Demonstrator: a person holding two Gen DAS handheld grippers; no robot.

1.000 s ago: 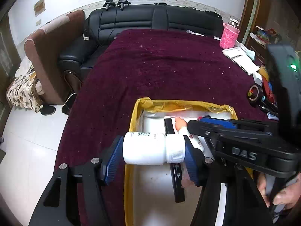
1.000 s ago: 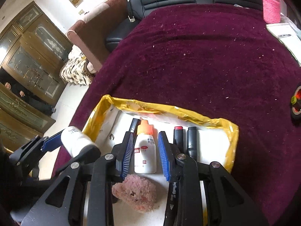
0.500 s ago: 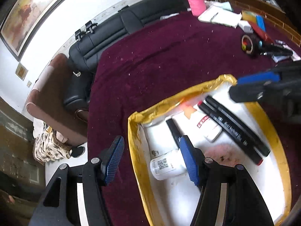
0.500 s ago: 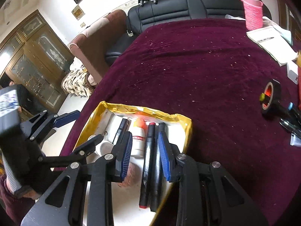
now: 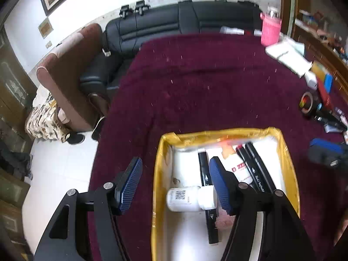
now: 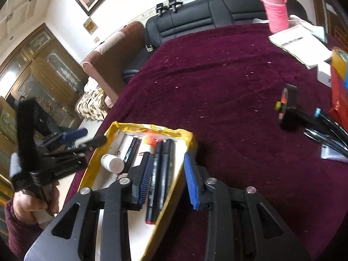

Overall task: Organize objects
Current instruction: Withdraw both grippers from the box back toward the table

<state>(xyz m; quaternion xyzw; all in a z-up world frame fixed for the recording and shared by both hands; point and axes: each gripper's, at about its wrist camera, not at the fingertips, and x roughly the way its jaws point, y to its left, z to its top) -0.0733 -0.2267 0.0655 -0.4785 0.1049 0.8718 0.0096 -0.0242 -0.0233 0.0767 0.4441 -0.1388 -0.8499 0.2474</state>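
White bottle (image 5: 188, 198) released into yellow-rimmed tray (image 5: 158, 174), beside markers (image 6: 161, 174), glue bottle (image 5: 238, 167); both fingers spread, empty

Yellow-rimmed white tray (image 5: 290, 167), white bottle (image 5: 187, 198), maroon tablecloth (image 5: 206, 82), pink cup (image 5: 270, 29).

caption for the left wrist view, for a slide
Open left gripper above a yellow-rimmed tray on a maroon cloth, holding a white bottle, glue bottle and black markers.

The left tongs (image 5: 175, 183) are spread wide, blue pads (image 5: 218, 183) holding nothing. The right tongs (image 6: 168, 179) gape likewise, empty. In the right wrist view, a hand (image 6: 30, 204) grips the left tool's handle.
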